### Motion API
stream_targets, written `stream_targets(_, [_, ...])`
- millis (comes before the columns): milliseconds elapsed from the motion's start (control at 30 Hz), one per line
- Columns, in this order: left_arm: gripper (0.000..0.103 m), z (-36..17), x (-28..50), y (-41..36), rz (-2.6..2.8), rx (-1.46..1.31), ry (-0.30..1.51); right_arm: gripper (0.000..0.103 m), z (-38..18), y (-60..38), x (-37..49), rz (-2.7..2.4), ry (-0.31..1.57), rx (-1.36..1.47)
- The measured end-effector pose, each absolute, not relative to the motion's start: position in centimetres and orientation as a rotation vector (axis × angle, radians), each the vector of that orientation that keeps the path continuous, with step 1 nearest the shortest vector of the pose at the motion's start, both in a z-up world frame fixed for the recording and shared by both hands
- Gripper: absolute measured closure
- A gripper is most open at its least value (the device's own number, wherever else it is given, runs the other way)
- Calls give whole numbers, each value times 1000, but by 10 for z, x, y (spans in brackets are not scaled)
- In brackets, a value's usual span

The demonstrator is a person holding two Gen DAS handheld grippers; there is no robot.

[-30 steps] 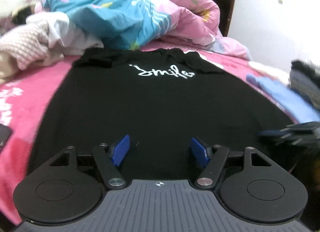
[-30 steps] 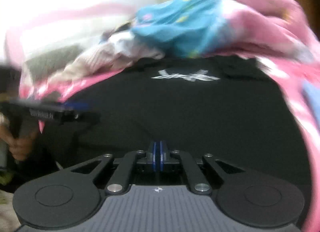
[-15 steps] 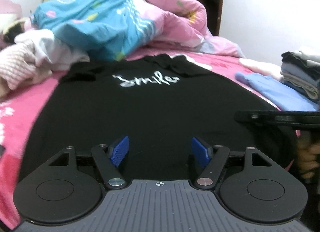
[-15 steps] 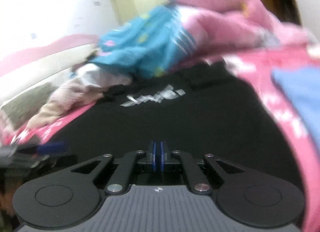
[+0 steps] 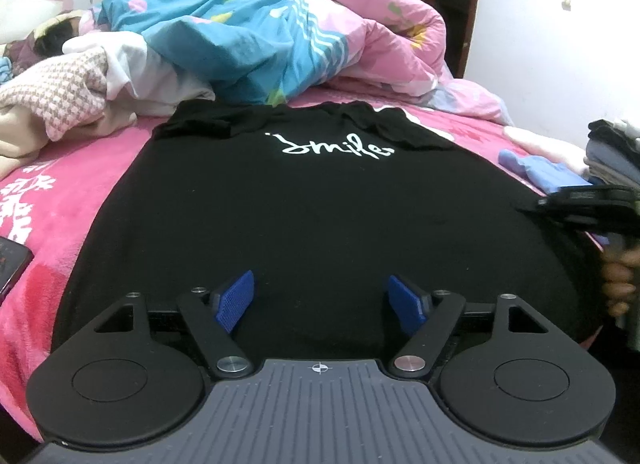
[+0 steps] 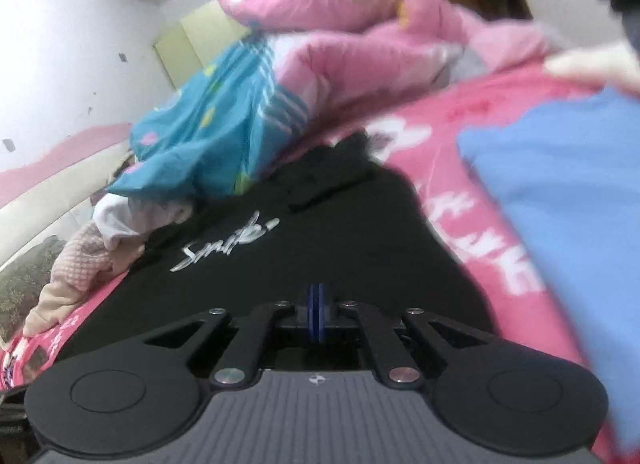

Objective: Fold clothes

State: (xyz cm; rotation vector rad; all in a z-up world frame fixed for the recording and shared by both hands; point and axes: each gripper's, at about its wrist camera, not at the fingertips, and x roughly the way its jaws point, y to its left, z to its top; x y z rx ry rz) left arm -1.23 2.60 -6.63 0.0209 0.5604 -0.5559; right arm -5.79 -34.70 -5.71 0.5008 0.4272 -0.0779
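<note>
A black T-shirt [image 5: 320,216] lies spread flat on a bed covered by a pink blanket [image 5: 60,200], its white "Smile" lettering [image 5: 330,146] reading upside down from the near hem and its sleeves folded in at the far end; the left tool [image 5: 322,300] hovers low over the near hem with its blue pads [image 5: 234,300] wide apart and nothing between them; the right tool [image 6: 317,314] is closed, its two blue pads pressed together with no cloth visible between them, and it sits over the shirt's right-hand part near the hem, though whether it touches the fabric cannot be told; the right wrist view is tilted and blurred, so fine detail there is lost; in the left wrist view the right tool's black body shows at the right edge, gripped by a hand [image 5: 618,284]; beyond the shirt's collar end a rumpled blue and pink quilt [image 5: 256,32] is heaped, with a pink-and-white checked garment [image 5: 56,96] and white cloth [image 5: 152,76] piled to its left; just beside the shirt on the right lies a light blue garment [image 6: 560,192], and past it a stack of folded dark clothes [image 5: 612,156] stands near the wall; a dark phone [image 5: 10,260] rests on the blanket at the left edge, apart from the shirt.
</note>
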Motion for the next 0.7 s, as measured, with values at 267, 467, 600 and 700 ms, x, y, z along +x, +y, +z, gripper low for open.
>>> stream_targets(267, [28, -68, -12, 40, -541, 2, 560, 101, -39, -361, -65, -190, 383, 503])
stream_targets(467, [28, -66, -13, 42, -537, -4, 566, 103, -54, -387, -42, -182, 404, 681])
stream_targets(600, [28, -65, -12, 47, -530, -12, 565, 103, -54, -406, -40, -284, 386, 735])
stream_targets(700, [28, -65, -12, 50, -522, -18, 564, 102, -51, -392, -44, -199, 384, 748])
